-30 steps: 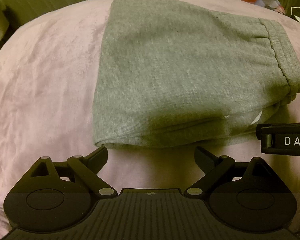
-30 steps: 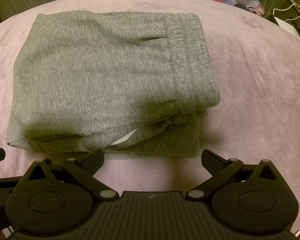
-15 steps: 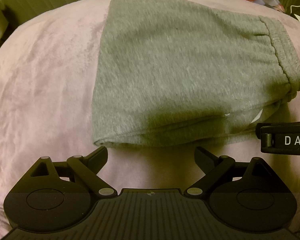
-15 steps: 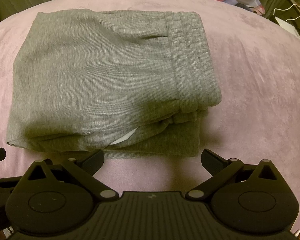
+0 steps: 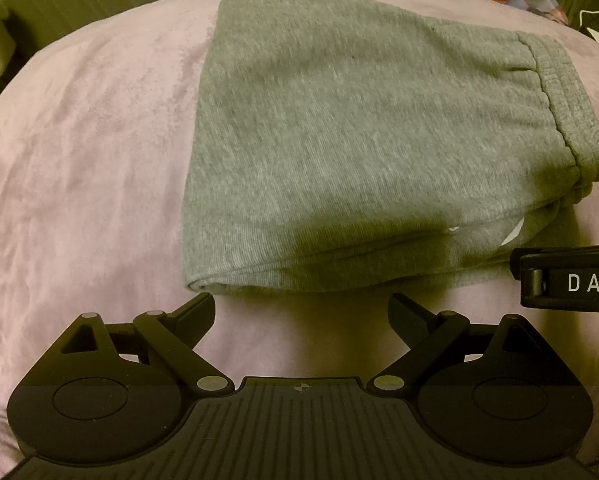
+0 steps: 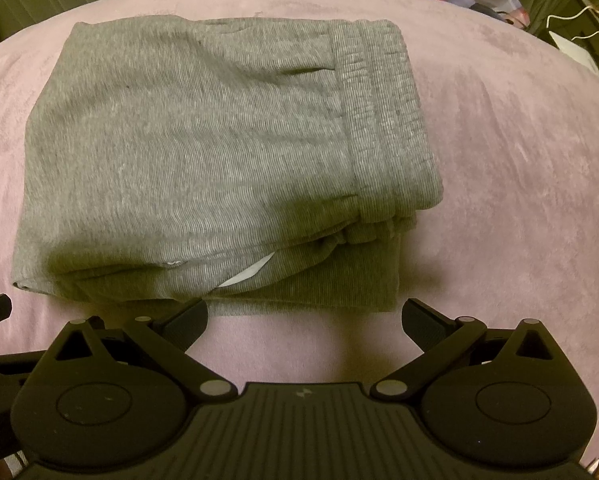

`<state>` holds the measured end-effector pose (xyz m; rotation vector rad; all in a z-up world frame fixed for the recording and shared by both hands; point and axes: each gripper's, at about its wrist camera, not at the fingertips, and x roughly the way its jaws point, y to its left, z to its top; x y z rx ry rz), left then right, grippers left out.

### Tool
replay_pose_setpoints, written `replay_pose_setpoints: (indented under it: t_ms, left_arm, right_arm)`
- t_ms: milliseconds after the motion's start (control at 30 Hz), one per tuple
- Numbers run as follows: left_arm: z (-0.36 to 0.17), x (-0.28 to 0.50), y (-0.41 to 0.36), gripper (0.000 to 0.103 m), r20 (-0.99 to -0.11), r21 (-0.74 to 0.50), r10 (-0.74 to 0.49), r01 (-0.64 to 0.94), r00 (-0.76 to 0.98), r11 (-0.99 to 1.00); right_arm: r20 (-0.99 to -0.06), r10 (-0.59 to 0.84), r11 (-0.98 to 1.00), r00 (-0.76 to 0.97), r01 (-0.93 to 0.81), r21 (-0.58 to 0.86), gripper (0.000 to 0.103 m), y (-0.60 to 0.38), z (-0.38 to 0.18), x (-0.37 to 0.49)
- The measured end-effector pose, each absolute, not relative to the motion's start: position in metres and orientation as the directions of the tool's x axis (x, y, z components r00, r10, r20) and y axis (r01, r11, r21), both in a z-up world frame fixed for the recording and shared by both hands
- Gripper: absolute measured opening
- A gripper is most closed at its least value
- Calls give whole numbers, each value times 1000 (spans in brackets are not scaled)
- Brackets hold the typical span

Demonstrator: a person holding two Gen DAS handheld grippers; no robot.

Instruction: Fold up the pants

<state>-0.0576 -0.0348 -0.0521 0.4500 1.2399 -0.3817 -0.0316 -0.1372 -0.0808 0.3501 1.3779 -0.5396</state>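
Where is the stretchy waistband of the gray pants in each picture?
Left wrist view: the waistband runs down the right edge of the folded gray pants, upper right of the picture.
Right wrist view: the waistband sits right of the middle.
Shared landmark: the white tag peeking out along the near edge.
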Motion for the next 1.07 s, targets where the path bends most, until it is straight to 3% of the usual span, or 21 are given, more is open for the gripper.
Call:
replay_pose_setpoints:
  t_ms: [1067]
  left_arm:
    - [-52,-60,-35,97,-955,127,-39,523,295,843]
  right_arm:
    - [-984,-150,836,95,544,-75,103,-138,-82,-32]
